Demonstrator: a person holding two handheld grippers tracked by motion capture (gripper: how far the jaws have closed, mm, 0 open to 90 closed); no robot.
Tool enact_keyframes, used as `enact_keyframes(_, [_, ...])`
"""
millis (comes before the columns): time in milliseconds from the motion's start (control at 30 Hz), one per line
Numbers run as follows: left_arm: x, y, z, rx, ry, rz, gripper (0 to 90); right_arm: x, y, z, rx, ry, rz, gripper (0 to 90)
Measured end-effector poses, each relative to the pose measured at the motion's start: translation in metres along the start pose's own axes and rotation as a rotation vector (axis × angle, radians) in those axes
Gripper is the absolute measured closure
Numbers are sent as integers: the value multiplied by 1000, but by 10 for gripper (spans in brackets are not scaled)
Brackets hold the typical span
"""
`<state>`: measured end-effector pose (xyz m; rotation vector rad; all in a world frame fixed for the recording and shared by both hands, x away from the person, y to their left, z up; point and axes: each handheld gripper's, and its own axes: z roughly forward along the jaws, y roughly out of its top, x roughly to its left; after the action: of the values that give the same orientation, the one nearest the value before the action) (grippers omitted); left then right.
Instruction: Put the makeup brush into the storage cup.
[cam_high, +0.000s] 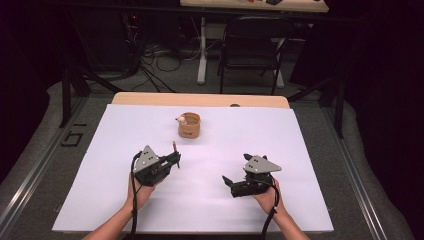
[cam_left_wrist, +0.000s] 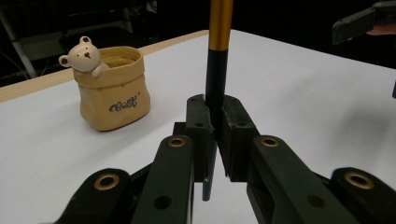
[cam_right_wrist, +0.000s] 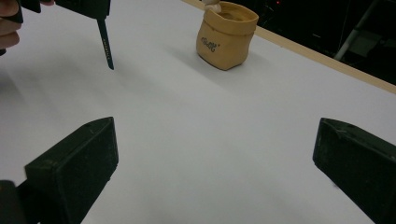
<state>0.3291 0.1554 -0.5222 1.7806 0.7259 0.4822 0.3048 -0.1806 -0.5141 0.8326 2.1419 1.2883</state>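
— While the pen (cam_left_wrist: 216, 70) stands upright in the left gripper (cam_left_wrist: 215, 126), clamped between jaws drawn tight on its black barrel, where does it sit over the table?

— Above the white sheet (cam_high: 210, 200), tip clear of the surface, orange end pointing up. From the high view the left gripper (cam_high: 172, 159) is left of centre, and the pot (cam_high: 189, 125) stands beyond it, well apart.

— So I judge the step is carrying the pen to the pot?

— Likely. To do it well, keep the pen vertical, lift it above the rim, centre it over the opening, and lower it before letting go. The little bear (cam_left_wrist: 85, 56) hangs on the pot's near edge, so come in beside it, not over it.

— And the grip?

— It bites low on the barrel, so the long upper part could swing; move slowly.

— What about the right gripper (cam_right_wrist: 215, 163)?

— Its jaws stand wide apart with nothing between them, hovering over bare sheet to the right, well away from the pot.

— Any writing?

— The pot (cam_left_wrist: 114, 91) bears a dark script word on its front; I can't read it for sure. In the right gripper view the pen (cam_right_wrist: 105, 44) shows small pale print along its barrel, too fine to make out.
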Motion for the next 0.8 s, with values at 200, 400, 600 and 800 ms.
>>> enact_keyframes(200, [2, 5, 1, -10, 4, -8, 833, 2, -3, 0, -2, 7, 5, 0])
enact_keyframes(400, [6, 9, 5, -6, 3, -5, 833, 5, -6, -3, -1, 13, 0, 0])
enact_keyframes(600, [11, 16, 10, -13, 14, -7, 833, 5, -7, -2, 9, 11, -5, 0])
enact_keyframes(800, [14, 23, 15, -13, 16, 5, 833, 5, -7, -2, 10, 12, -13, 0])
